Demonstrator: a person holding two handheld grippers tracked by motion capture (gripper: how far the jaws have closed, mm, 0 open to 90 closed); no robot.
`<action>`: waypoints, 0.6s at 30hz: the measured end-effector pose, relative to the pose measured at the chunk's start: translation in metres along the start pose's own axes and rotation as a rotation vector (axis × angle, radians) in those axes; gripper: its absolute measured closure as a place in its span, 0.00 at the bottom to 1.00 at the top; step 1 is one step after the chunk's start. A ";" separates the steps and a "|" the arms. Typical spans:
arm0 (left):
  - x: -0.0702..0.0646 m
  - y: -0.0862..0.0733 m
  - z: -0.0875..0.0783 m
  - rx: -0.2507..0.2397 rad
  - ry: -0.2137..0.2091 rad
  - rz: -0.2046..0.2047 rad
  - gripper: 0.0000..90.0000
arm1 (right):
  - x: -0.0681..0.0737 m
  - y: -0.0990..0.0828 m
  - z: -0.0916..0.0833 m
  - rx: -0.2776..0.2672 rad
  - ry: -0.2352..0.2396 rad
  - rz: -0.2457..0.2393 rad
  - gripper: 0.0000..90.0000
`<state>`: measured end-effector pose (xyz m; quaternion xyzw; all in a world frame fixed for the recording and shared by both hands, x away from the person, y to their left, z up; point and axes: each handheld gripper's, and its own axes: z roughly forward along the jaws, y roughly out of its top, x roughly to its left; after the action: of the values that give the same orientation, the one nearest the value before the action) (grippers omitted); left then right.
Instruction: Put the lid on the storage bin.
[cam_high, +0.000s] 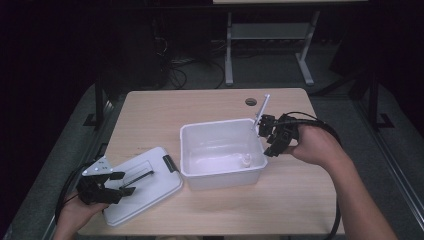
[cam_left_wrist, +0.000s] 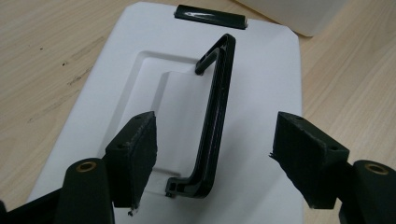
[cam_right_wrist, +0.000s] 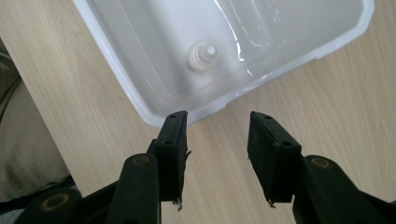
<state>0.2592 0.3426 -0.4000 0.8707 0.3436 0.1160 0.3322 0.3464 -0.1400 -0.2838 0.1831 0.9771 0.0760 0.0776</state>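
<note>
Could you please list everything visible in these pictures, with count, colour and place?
Storage bin: one, white translucent, open, middle of the table.
Small bottle: one, whitish, upright inside the bin at its near right corner.
Lid: one, white with a black handle and a black latch, flat on the table left of the bin.
Table: one, light wood, with a cable hole at the far edge.
Desk frame: one, grey, on the floor beyond the table.
Left gripper: black, jaws open astride the lid's handle.
Right gripper: black, jaws apart with nothing between them, above the table by the bin's rim.
</note>
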 end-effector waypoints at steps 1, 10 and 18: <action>0.000 0.000 0.000 0.000 -0.002 -0.001 0.33 | 0.000 -0.002 0.000 -0.001 -0.001 0.003 0.63; -0.001 0.001 0.003 0.004 -0.004 0.005 0.33 | 0.000 -0.024 -0.001 -0.016 -0.009 0.031 0.62; -0.002 0.002 0.003 0.008 -0.005 0.006 0.33 | 0.001 -0.049 0.007 -0.026 0.000 0.080 0.60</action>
<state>0.2600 0.3391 -0.4007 0.8734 0.3403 0.1134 0.3294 0.3297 -0.1836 -0.2990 0.2208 0.9680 0.0917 0.0767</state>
